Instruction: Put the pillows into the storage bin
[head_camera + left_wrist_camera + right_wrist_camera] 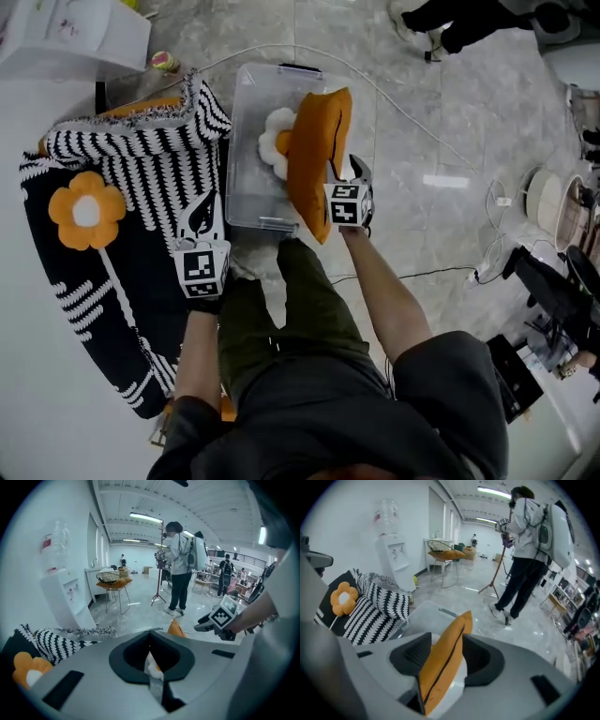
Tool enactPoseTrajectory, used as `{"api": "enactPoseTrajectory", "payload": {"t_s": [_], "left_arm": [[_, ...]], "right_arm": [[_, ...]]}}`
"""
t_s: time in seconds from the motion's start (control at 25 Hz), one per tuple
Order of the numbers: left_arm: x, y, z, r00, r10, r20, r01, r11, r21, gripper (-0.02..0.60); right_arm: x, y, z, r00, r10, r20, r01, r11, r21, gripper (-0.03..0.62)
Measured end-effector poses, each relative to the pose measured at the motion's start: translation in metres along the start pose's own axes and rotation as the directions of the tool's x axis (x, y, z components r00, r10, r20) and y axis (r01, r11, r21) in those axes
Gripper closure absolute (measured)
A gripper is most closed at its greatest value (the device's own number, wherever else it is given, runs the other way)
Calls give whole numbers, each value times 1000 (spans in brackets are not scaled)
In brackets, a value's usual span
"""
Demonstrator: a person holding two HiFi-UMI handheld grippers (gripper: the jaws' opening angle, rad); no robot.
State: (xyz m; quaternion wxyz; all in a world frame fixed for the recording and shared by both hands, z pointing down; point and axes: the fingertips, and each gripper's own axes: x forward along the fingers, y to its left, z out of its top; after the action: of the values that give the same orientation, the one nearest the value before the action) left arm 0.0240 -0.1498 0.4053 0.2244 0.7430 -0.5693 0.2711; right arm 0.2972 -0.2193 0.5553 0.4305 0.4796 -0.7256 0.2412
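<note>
An orange pillow (pixel 314 159) stands on edge in the clear storage bin (pixel 246 103), leaning over its near rim. A white flower pillow (pixel 275 141) lies inside behind it. My right gripper (pixel 352 174) is at the orange pillow's right side. In the right gripper view the orange pillow (pixel 440 667) runs between the parted jaws, with a gap on its right side. My left gripper (pixel 204 212) hovers shut and empty over a black-and-white striped pillow (pixel 150 150), left of the bin. In the left gripper view the jaws (pixel 152 667) meet in a narrow seam.
A black cushion with an orange flower (pixel 86 211) lies left of the striped pillow. A white cable (pixel 403 112) crosses the floor beyond the bin. Equipment (pixel 553 281) crowds the right side. A person with a backpack (pixel 534 541) and a water dispenser (pixel 396 557) stand further off.
</note>
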Motion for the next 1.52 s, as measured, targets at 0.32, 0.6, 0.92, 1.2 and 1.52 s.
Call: {"api": "enactPoseTrajectory", "payload": {"t_s": [0.32,0.6,0.92,1.2,1.52], "left_arm": [[-98,108,-5,967,239,87,-224,962,-158,578],[-199,217,-75,875,481,63,-433,834,-341,578],[-298,305,-180,768,640,-29,-573,666,-477,578],[-317,355,-261,739,667,-96,-599,584,-549,578],[-302,404,-322,748,649,-138,-584,545,-602,578]], "right_arm": [[-42,151,128,949,262,178,-165,889,-426,382],[-89,359,208,815,550,184,-269,639,-721,372],[-112,577,208,691,722,35,-341,368,-865,362],[-64,696,181,681,727,-88,-367,234,-900,352],[10,798,199,693,709,-130,-349,172,-921,322]]}}
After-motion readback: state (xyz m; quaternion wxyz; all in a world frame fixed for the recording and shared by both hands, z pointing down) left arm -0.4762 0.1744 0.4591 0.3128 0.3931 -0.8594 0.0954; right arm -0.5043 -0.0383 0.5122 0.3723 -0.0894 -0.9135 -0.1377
